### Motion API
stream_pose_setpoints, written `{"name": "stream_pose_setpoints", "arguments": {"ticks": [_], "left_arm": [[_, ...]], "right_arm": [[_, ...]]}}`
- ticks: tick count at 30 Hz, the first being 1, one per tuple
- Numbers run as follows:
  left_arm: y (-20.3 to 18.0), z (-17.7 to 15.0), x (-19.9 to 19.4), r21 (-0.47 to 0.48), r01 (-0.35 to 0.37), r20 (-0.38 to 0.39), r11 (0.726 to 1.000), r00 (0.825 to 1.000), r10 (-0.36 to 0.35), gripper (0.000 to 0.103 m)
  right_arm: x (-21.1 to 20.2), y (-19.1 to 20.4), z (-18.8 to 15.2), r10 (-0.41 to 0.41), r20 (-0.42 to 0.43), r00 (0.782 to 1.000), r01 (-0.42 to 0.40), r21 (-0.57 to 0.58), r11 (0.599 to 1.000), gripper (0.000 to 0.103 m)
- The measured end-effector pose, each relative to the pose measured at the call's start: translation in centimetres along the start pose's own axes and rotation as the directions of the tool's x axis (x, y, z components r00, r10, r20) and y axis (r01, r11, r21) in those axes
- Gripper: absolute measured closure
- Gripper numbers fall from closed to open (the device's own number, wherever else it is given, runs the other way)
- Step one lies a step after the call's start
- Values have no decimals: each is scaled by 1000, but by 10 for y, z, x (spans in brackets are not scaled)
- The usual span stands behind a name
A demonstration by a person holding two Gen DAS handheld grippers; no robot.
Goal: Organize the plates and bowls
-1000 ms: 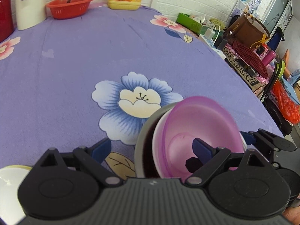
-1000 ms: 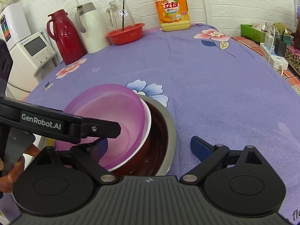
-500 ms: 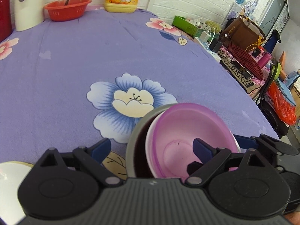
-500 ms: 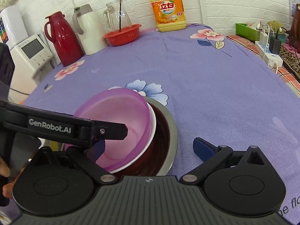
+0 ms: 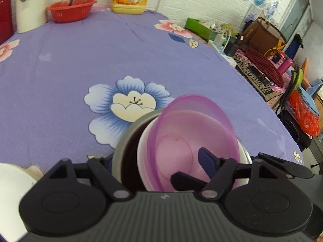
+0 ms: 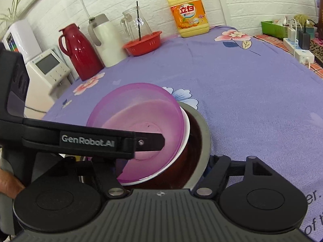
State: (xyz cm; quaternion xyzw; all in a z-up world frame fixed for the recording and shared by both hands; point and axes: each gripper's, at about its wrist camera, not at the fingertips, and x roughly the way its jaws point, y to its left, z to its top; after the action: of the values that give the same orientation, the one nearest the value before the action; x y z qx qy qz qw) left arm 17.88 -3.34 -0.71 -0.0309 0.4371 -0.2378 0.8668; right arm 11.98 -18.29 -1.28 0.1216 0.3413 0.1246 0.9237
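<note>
From the left wrist view, the stack sits right in front of the left hand-held gripper [image 5: 155, 161]: a purple bowl [image 5: 193, 133] tilted inside a white bowl [image 5: 142, 151], both nested in a steel bowl [image 5: 121, 147] on the purple-clothed counter [image 5: 141, 56]. The gripper straddles the near left wall of the stack. Its right finger reaches into the purple bowl, and its left finger sits outside the steel rim, mostly hidden. The jaws look spread wide around the rims, and I cannot tell whether they are actually pinching anything. A pale plate [image 5: 12, 183] edges in at the lower left, close to this gripper.

From the right wrist view, the same stack lies ahead and to the left of the right hand-held gripper [image 6: 165, 165]. The purple bowl [image 6: 137, 109] leans up toward the left, its rim raised off the white bowl [image 6: 186, 129] on that side. The left gripper's arm crosses over it from the left. The right gripper's jaws stand apart on either side of the steel bowl's [image 6: 203, 133] near rim; whether they press on it is not clear. Both grippers are at the stack, the left one deeper into the purple bowl, so that one seems better placed to settle it level. A red basket [image 6: 143, 44] and a detergent bottle [image 6: 188, 14] stand well apart at the far edge.
</note>
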Motion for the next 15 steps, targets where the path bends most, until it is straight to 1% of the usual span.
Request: {"name": "stream_pose_setpoints", "arguments": {"ticks": [3,4,6,10,12,15], "left_arm": [[2,5,-1,-26,27,-10,999,1000,-28,28],[3,7,-3,-35,35,-13,999,999,-35,28],[3,9,-9,-33,38,5,999,999,-38,28],[11,13,-32,-40,27,53,999,998,-25,28],[20,14,-47,-50,14,73,999,997,-10,28],[41,12,-73,-82,-23,100,996,994,31,28]], "right_arm": [[-4,-3,5,0,-3,1000,0,22,1000,0],[-5,-3,7,-2,-4,1000,2,18,1000,0],[-8,3,11,-11,7,1000,11,-5,1000,0],[-13,19,19,3,36,999,-1,-48,999,0],[-12,31,23,26,43,999,-23,-76,997,0],[-8,56,28,82,47,996,-76,-118,990,0]]}}
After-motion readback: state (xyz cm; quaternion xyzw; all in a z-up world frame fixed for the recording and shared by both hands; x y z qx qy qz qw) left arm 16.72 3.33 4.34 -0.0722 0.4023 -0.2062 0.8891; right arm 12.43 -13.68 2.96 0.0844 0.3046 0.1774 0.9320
